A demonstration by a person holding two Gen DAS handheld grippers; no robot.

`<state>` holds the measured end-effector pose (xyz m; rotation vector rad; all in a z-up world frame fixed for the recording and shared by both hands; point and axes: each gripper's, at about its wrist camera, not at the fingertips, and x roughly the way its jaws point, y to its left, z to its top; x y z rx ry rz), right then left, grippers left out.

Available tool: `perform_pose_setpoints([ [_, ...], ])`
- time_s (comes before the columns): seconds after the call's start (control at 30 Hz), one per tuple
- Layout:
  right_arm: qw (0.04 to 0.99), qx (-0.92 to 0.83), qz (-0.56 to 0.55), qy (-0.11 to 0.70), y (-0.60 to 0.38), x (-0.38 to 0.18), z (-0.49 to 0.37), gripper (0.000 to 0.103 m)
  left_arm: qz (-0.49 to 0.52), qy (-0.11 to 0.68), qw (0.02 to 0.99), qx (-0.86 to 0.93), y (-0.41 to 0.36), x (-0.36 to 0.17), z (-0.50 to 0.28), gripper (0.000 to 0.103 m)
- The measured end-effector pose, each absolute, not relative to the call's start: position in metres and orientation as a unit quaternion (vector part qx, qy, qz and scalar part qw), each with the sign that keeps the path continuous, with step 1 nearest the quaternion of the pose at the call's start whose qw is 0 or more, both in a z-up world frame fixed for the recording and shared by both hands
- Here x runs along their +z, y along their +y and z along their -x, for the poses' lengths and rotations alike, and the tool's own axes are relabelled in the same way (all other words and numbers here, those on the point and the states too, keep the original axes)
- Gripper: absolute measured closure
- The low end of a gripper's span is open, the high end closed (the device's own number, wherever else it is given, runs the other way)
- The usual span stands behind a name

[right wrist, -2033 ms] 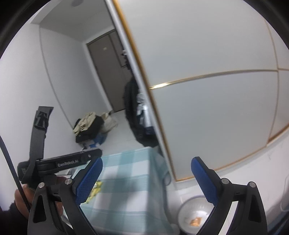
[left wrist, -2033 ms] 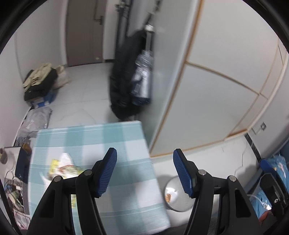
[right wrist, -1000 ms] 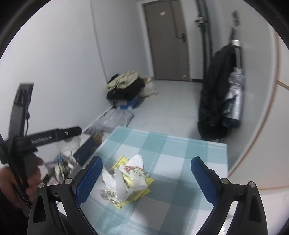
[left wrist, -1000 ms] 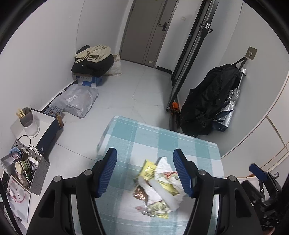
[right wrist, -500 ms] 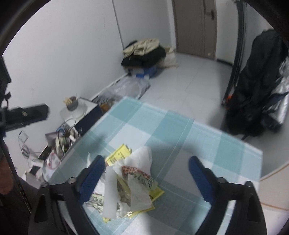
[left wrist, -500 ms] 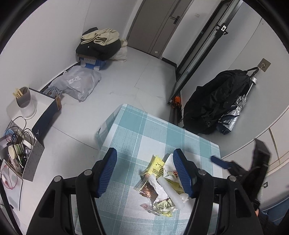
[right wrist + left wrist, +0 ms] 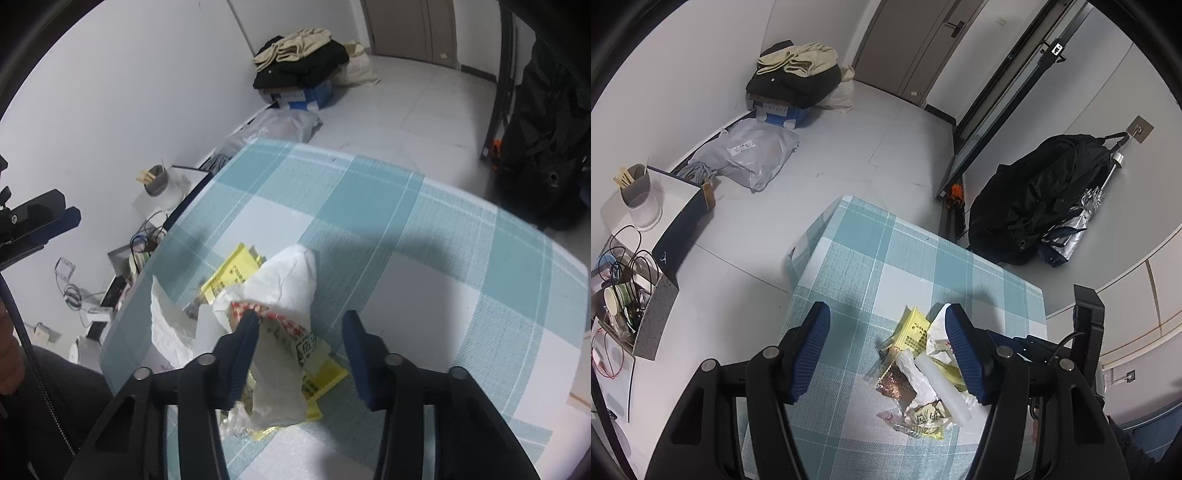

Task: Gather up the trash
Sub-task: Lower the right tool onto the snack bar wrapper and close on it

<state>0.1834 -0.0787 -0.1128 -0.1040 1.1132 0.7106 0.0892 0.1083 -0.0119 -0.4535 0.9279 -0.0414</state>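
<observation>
Trash (image 7: pixel 280 317), a crumpled heap of white paper, yellow wrappers and a white tube, lay near the desk (image 7: pixel 480 266) edge; right gripper (image 7: pixel 299 343) fingers were closing around it, left gripper (image 7: pixel 886 354) fingers apart.

Bare tablecloth (image 7: pixel 424 258) beyond trash pile (image 7: pixel 280 295)

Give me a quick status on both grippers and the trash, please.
Right gripper closing, fingers straddling the trash pile, no firm grip yet. Left gripper open, above the table. Nothing in the way.
</observation>
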Motion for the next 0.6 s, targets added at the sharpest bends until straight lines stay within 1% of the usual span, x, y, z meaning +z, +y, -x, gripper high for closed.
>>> perform_pose_setpoints([
  [0.03, 0.788, 0.329, 0.049, 0.519, -0.078, -0.114, -0.183, 0.067, 0.215, 0.444, 0.869, -0.019, 0.108, -0.012, -0.089, 0.042],
  [0.07, 0.787, 0.33, 0.047, 0.52, -0.078, -0.114, -0.183, 0.076, 0.214, 0.445, 0.869, -0.019, 0.107, -0.012, -0.09, 0.042],
  [0.1, 0.786, 0.331, 0.045, 0.52, -0.078, -0.115, -0.183, 0.079, 0.214, 0.446, 0.869, -0.019, 0.107, -0.012, -0.09, 0.042],
  [0.13, 0.785, 0.33, 0.043, 0.522, -0.079, -0.115, -0.184, 0.08, 0.213, 0.446, 0.869, -0.018, 0.107, -0.012, -0.09, 0.042],
  [0.17, 0.784, 0.33, 0.039, 0.524, -0.08, -0.115, -0.184, 0.084, 0.212, 0.446, 0.869, -0.017, 0.107, -0.013, -0.091, 0.042],
  [0.2, 0.783, 0.331, 0.036, 0.526, -0.08, -0.115, -0.184, 0.091, 0.211, 0.447, 0.869, -0.016, 0.106, -0.013, -0.091, 0.042],
  [0.33, 0.783, 0.334, 0.026, 0.524, -0.084, -0.113, -0.184, 0.094, 0.207, 0.447, 0.87, -0.016, 0.103, -0.013, -0.093, 0.042],
  [0.37, 0.784, 0.335, 0.021, 0.523, -0.085, -0.111, -0.184, 0.097, 0.205, 0.447, 0.87, -0.016, 0.101, -0.013, -0.093, 0.042],
  [0.4, 0.784, 0.337, 0.016, 0.521, -0.087, -0.109, -0.184, 0.103, 0.204, 0.448, 0.87, -0.017, 0.1, -0.012, -0.094, 0.042],
  [0.6, 0.79, 0.343, 0.014, 0.508, -0.091, -0.101, -0.179, 0.103, 0.195, 0.45, 0.871, -0.016, 0.092, -0.012, -0.099, 0.042],
])
